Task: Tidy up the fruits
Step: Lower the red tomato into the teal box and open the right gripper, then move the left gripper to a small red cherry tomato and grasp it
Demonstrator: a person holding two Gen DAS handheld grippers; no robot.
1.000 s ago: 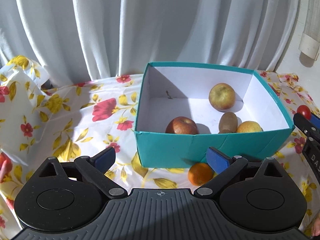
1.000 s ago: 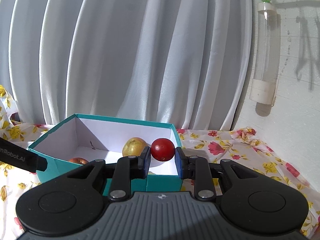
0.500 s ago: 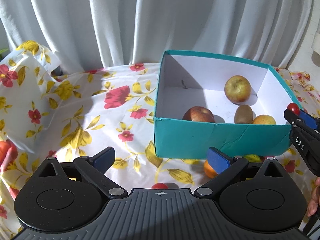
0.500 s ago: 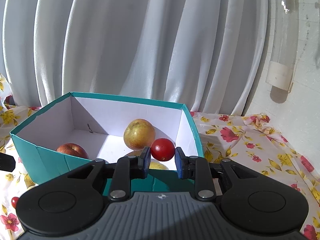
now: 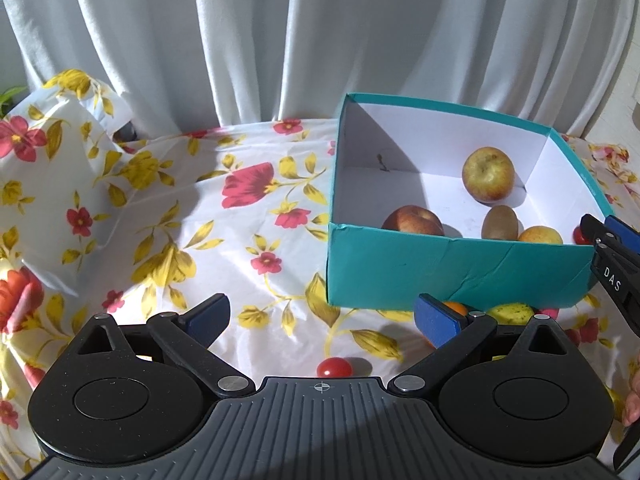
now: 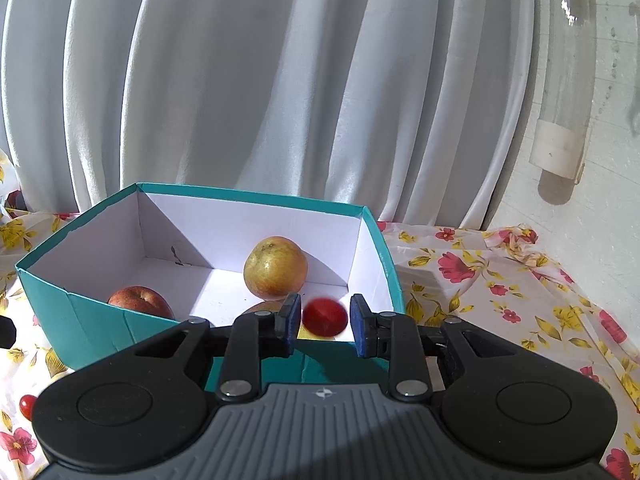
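- The tomato (image 6: 324,317) sits between the pads of my right gripper (image 6: 325,326), jaws narrow on it; it looks blurred.
- I hold it over the near right corner of the box (image 6: 248,197), so it should land beside the apples (image 6: 275,266).
- My left gripper (image 5: 322,316) hangs wide and empty above the cloth (image 5: 168,216), near loose fruit.
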